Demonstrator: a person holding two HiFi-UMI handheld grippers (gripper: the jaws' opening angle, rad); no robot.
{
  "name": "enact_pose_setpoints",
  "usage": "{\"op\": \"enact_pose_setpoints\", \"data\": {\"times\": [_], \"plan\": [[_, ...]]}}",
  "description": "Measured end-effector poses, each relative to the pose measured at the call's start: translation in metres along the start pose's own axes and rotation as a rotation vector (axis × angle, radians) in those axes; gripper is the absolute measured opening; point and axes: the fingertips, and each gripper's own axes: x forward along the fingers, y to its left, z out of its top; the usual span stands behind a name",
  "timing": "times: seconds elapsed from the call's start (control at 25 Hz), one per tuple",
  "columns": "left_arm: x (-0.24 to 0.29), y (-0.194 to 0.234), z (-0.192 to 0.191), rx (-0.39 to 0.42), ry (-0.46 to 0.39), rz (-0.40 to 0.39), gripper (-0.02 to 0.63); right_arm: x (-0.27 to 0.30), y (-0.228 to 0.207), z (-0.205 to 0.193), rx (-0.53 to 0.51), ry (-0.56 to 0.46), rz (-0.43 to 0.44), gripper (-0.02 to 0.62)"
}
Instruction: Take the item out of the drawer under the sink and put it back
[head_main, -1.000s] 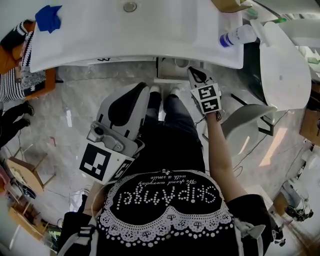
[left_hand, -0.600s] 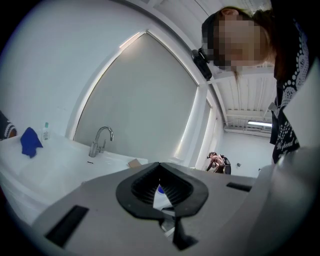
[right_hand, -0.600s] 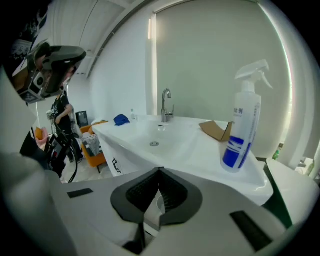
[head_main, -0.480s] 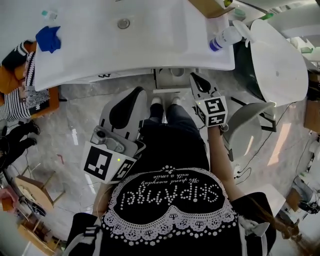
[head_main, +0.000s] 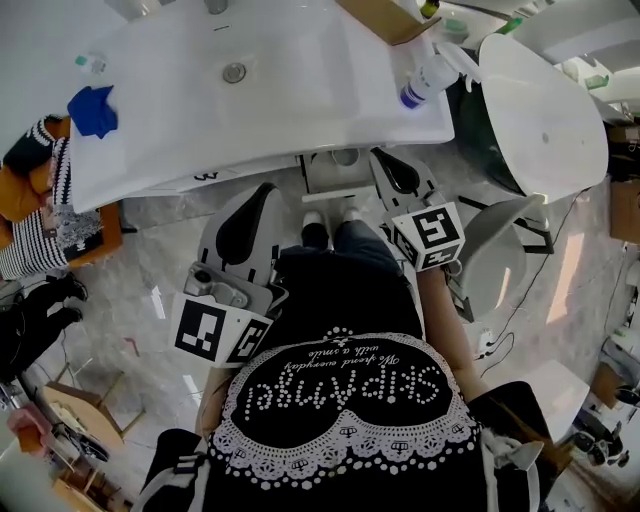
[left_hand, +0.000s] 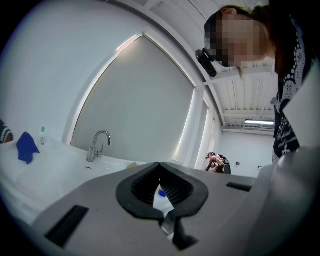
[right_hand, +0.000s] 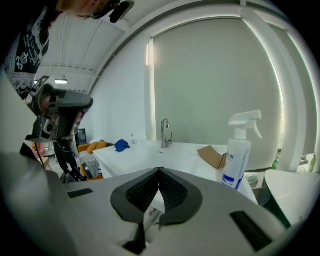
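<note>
A: How do the grippers stand?
B: Left gripper (head_main: 268, 190) and right gripper (head_main: 380, 158) are both clenched on nothing, just before the sink (head_main: 300, 100).
A: And the item?
B: Cannot tell; no view shows it.

The sink counter (head_main: 300, 90) is shining smooth, glossy white, and the faucet (right_hand: 163, 134) is gleaming like polished metal. The blue cloth (head_main: 93, 110) is looking soft and matt. The floor (head_main: 150, 250) is showing as polished, veined stone.
</note>
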Motion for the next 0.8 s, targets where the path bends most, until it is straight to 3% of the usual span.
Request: {"op": "enact_pose_setpoints", "data": {"times": [0.48, 0.8], "plan": [[0.005, -0.006, -0.001, 0.055, -0.029, -0.024, 0.003, -0.042, 0.021, 0.077, -0.008, -0.182, -0.011, 0.018], [0.004, -0.004, 0.0, 0.066, -0.042, -0.022, 0.003, -0.06, 0.036, 0.088, -0.003, -0.213, -0.004, 0.018]]}}
